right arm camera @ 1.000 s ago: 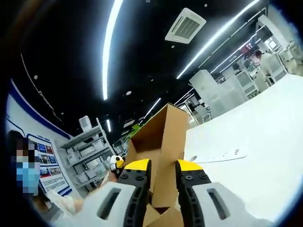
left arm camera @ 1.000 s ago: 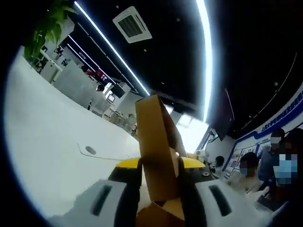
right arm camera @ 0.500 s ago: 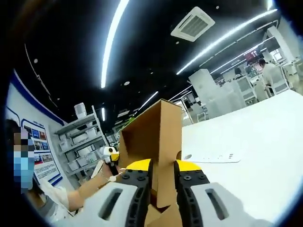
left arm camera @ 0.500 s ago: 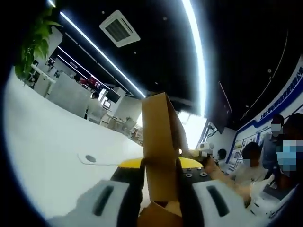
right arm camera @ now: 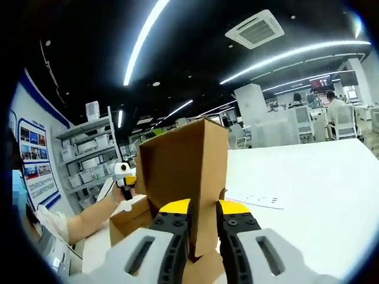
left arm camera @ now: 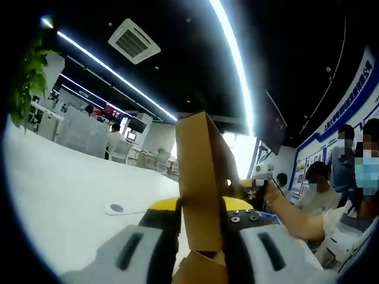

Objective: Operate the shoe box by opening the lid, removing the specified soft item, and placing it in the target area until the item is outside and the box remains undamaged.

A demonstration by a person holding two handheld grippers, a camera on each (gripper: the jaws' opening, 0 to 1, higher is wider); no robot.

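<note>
My left gripper (left arm camera: 200,220) and right gripper (right arm camera: 202,222) both pinch the brown box lid (right arm camera: 183,171) (standing up) over the white table (right arm camera: 308,189).

Long white ceiling light strips (left arm camera: 234,65) glare against a dark ceiling, bowed by fisheye distortion. The glossy white tabletop (right arm camera: 308,177) reflects brightly. A washed-out bright window (left arm camera: 240,157) blooms; distant background stays soft, edges darken.

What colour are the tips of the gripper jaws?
Yellow, over black jaws; clearest in the right gripper view on the right gripper.
</note>
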